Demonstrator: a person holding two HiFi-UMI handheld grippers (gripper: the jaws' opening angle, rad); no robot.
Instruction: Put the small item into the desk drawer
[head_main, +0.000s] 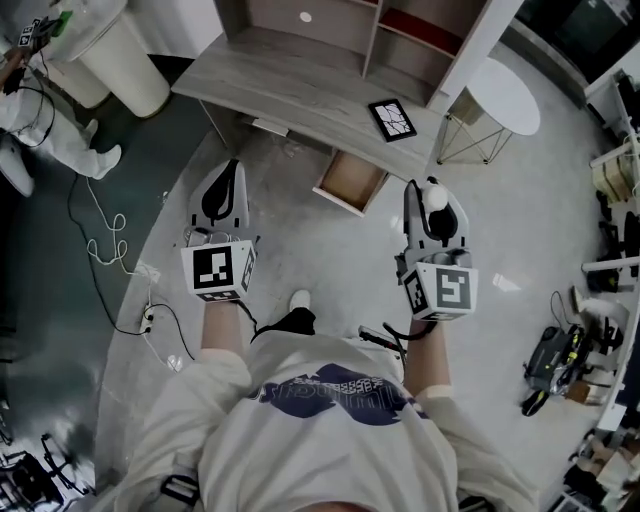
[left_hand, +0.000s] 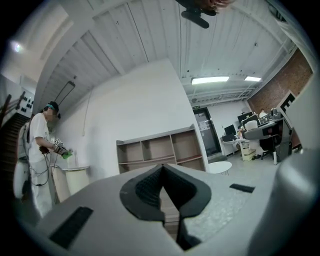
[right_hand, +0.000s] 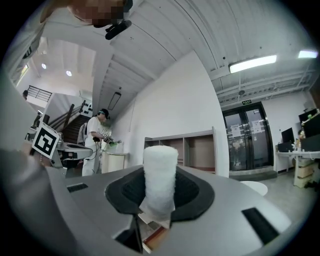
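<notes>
The left gripper (head_main: 232, 168) and right gripper (head_main: 424, 192), holding a white item (head_main: 438, 197), face the open drawer (head_main: 350, 180).

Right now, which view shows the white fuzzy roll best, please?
The right gripper view: the white fuzzy roll stands central, clamped in the right gripper. The head view shows only its top; the left gripper view, nothing.

Head view: you get even, flat overhead light; pale floor (head_main: 340, 250) bright, its left side dark, shadows soft. Your gripper views: heavy fisheye, black corners, walls bowed. Ceiling strip lights (left_hand: 210, 80) glare white. Near jaws soft, out of focus; far room sharper. Small item (right_hand: 160, 175) bright white, texture readable.
</notes>
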